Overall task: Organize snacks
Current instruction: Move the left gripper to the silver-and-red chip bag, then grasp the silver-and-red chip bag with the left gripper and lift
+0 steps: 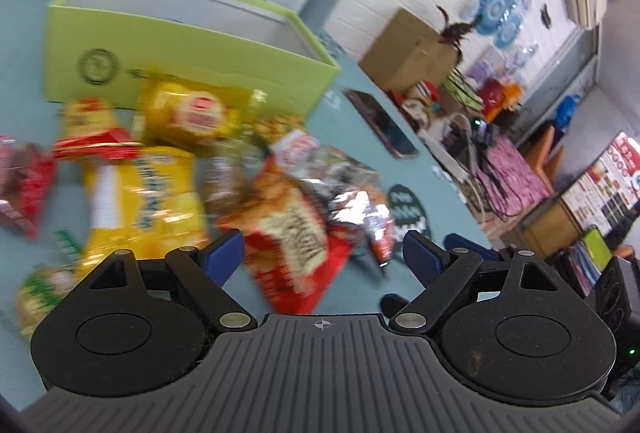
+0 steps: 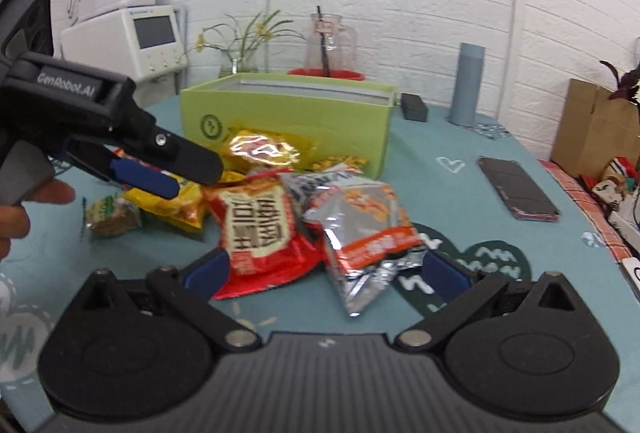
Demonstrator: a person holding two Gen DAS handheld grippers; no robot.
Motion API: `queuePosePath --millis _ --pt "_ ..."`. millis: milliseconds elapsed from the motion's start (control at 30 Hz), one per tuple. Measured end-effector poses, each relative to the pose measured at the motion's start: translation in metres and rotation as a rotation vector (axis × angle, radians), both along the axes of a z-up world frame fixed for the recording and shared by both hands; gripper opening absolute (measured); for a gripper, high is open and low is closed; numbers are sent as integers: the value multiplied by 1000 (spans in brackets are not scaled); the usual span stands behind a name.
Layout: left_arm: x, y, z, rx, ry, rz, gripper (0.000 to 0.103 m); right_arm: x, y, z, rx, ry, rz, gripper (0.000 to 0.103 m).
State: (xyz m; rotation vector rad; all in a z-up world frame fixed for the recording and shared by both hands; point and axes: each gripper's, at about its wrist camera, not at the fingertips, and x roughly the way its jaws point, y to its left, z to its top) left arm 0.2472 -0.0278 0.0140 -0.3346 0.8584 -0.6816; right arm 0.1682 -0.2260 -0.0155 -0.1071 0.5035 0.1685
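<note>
Snacks point(image 2: 280, 209) lie heaped on the teal table point(image 2: 460, 193) in front of the green box point(image 2: 288, 113), which looks empty, so sorting has barely begun, with the left gripper point(image 1: 322, 257) and right gripper point(image 2: 324, 271) both spread wide, holding nothing.

My work surface is a table under a teal cloth point(image 2: 460, 193) printed with white hearts and dark green shapes. At twelve o'clock from me sits an open lime-green cardboard box point(image 2: 288, 121). Just before it lies a heap of crinkled snack packets point(image 2: 280, 209) in red, yellow and silver. At two o'clock lies a flat dark phone point(image 2: 518, 187), and beyond it stands a grey-blue cylinder point(image 2: 468, 89).
</note>
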Motion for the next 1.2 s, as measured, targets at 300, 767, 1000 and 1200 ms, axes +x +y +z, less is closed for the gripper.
queuePosePath --millis 300,767,1000,1200 --pt "26 -38 16 0 31 69 70 72 -25 -12 -33 68 175 102" --pt "28 -85 -20 18 124 -98 62 54 -43 -24 158 168 178 102" --pt "40 -87 -7 70 33 -79 71 61 -44 -13 118 126 101 102" --pt "41 -101 -18 115 22 -116 58 65 -40 -24 80 151 85 78"
